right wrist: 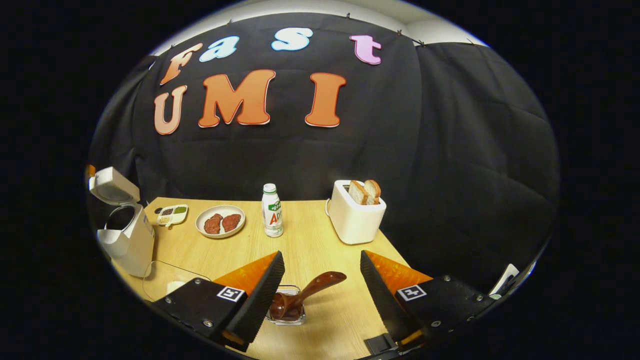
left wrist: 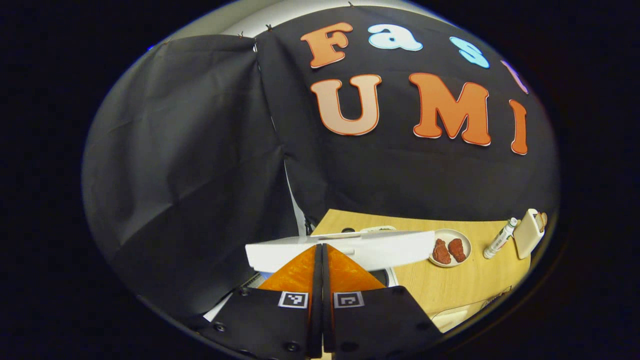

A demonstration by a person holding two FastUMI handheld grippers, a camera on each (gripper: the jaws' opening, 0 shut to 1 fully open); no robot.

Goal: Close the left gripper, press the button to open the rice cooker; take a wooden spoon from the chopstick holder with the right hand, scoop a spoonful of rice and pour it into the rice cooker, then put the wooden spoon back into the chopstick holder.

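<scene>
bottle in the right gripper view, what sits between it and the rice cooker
In the right gripper view, a plate with two pieces of meat and a small sauce dish lie between the bottle and the open rice cooker.

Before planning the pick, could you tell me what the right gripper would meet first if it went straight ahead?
Probably the wooden spoon, which lies in the chopstick holder between the open right gripper; depth is uncertain.

My left fingers (left wrist: 320,270) hide most of the rice cooker (left wrist: 345,250) under its raised lid. My right fingers (right wrist: 260,295) cover one side of the chopstick holder (right wrist: 287,312). The small dish (right wrist: 172,214) holds bits too small to tell.
</scene>
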